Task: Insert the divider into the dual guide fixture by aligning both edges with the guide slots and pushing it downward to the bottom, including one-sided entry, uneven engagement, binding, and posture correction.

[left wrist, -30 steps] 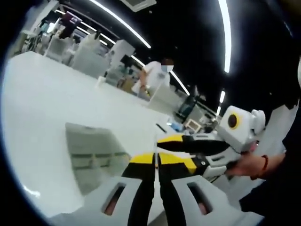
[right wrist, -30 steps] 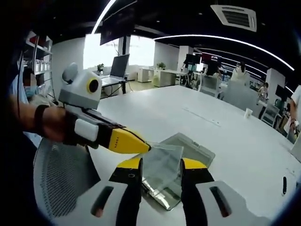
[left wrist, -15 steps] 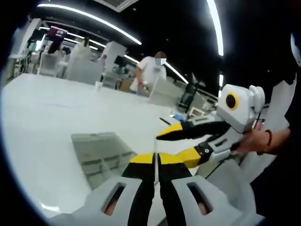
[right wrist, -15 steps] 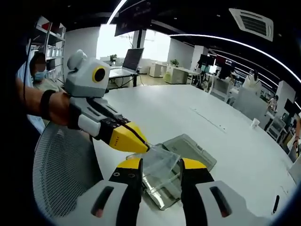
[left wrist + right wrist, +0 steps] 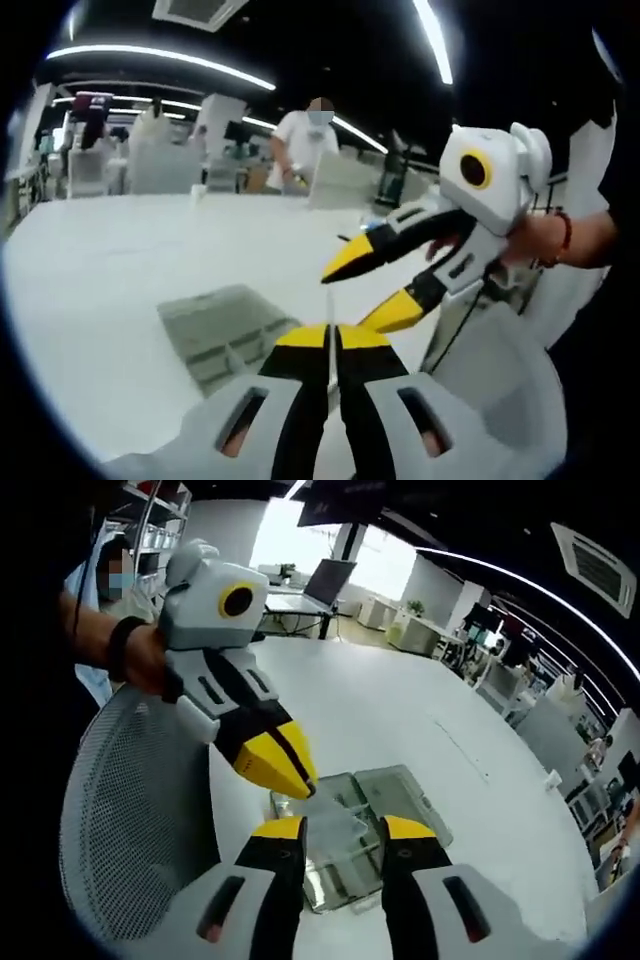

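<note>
The divider (image 5: 338,832) is a clear thin sheet held above the table. My left gripper (image 5: 303,785) comes in from the upper left with its yellow fingers shut on the sheet's near corner. In the left gripper view the sheet shows edge-on as a pale line (image 5: 331,362) between my left gripper (image 5: 331,338)'s shut jaws. My right gripper (image 5: 342,830) stands open, its jaws on either side of the sheet. The same right gripper (image 5: 370,288) reaches in from the right with its jaws spread. The clear guide fixture (image 5: 395,792) lies on the white table below; it also appears as the fixture (image 5: 225,330).
A grey mesh chair back (image 5: 130,810) stands close at the left, by the table's (image 5: 400,710) near edge. A person in a white top (image 5: 308,148) stands beyond the table, far off. A small cup (image 5: 198,190) sits on the far part of the table.
Both cameras have swung, so the room has shifted. The left gripper now points more steeply down onto the divider's corner. The right gripper sits higher, its jaws wider apart.
</note>
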`<state>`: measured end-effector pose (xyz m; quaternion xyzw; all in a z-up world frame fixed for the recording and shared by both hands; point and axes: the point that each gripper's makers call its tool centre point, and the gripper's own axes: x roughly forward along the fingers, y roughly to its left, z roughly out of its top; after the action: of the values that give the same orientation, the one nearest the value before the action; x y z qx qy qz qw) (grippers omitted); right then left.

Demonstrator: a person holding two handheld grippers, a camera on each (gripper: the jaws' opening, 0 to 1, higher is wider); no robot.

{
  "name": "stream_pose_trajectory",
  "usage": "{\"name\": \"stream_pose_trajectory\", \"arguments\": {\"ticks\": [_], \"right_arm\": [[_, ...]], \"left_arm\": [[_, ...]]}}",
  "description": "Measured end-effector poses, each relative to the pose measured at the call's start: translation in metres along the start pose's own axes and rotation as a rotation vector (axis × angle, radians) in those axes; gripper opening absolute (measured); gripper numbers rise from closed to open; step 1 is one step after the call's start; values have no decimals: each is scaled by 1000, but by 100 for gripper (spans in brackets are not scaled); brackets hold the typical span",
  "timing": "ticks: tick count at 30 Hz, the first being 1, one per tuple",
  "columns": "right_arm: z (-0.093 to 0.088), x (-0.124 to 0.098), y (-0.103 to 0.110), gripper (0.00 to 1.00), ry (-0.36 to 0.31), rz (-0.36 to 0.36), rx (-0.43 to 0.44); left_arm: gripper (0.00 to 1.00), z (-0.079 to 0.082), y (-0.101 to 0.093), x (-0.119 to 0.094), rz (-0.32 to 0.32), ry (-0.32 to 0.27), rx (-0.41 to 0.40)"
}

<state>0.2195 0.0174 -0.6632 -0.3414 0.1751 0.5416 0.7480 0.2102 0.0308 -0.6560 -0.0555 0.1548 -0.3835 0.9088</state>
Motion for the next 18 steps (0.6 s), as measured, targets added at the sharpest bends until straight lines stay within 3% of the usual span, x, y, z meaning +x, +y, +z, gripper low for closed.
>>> {"name": "stream_pose_trajectory", "arguments": {"ticks": [9, 18], "right_arm": [[1, 5, 7, 16, 28, 61, -118], [-1, 5, 10, 7, 40, 106, -183]], "left_arm": [[0, -4, -4, -1, -24, 30, 97], [0, 1, -10, -2, -35, 18, 203]]}}
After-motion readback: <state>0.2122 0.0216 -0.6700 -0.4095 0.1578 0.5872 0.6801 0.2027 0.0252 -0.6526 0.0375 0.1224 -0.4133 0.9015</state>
